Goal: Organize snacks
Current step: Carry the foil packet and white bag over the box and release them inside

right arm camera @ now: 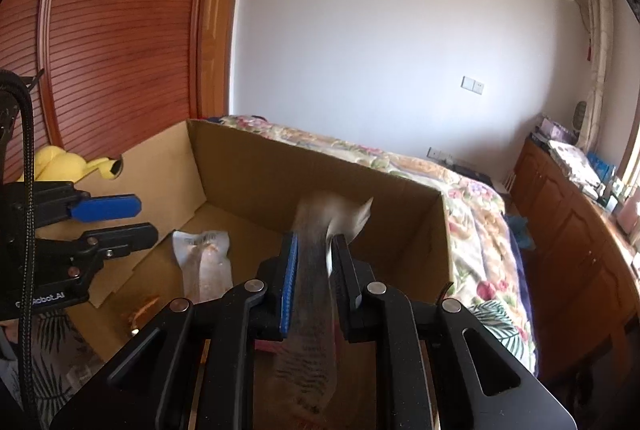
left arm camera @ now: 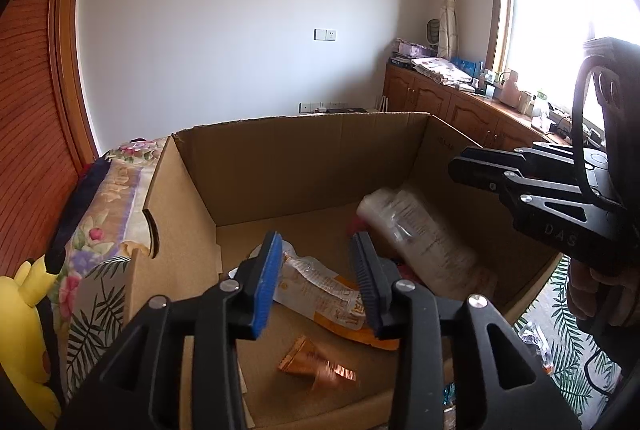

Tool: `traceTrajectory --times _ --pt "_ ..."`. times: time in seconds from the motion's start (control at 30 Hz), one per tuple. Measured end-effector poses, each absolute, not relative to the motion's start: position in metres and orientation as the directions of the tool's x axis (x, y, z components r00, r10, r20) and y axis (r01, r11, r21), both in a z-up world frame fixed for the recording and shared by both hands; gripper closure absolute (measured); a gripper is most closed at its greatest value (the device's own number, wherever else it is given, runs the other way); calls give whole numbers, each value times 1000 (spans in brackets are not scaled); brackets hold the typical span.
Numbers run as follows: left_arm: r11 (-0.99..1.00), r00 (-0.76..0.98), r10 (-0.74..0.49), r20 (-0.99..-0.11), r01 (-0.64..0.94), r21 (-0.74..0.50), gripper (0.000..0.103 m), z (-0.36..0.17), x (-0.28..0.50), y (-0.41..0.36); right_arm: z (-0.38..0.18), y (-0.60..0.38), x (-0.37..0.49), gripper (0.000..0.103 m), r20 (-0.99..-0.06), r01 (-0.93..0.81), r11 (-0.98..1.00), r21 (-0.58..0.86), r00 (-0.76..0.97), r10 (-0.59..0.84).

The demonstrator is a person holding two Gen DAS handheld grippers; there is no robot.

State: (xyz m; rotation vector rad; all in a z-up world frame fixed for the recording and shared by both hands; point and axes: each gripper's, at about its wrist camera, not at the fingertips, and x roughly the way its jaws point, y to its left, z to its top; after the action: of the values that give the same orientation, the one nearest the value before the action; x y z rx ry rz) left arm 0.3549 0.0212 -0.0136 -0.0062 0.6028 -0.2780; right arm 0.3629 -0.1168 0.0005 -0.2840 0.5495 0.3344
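Observation:
An open cardboard box (left arm camera: 300, 150) (right arm camera: 320, 166) stands on the bed. My left gripper (left arm camera: 316, 282) (right arm camera: 146, 218) hangs open over its near left part with nothing between its pads. Under it, a clear and orange packet (left arm camera: 320, 290) (right arm camera: 204, 262) lies on the box floor, and a blurred copper wrapper (left arm camera: 320, 364) lies closer to me. My right gripper (right arm camera: 314, 262) (left arm camera: 476, 176) is shut on a translucent printed packet (right arm camera: 312, 310), over the box's right side. A pale printed packet (left arm camera: 420, 238) shows below that gripper; I cannot tell if it is the same one.
A yellow plush toy (left arm camera: 24, 330) (right arm camera: 68, 162) sits left of the box. Floral bedding (right arm camera: 460, 198) runs behind and to the right of it. Loose wrappers (left arm camera: 536, 342) lie on the leaf-print cover right of the box. Wooden cabinets (left arm camera: 440, 98) line the window wall.

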Motion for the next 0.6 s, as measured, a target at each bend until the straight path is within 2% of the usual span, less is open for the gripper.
traceTrajectory --times 0.23,0.6 --pt "963 790 -253 -558 258 -72 57 -9 343 20 1 -121 355 85 -560 -384 911 -154 793 239" --pt "960 797 -254 -547 275 -45 54 9 303 14 24 -127 304 85 -523 -396 907 -144 809 270"
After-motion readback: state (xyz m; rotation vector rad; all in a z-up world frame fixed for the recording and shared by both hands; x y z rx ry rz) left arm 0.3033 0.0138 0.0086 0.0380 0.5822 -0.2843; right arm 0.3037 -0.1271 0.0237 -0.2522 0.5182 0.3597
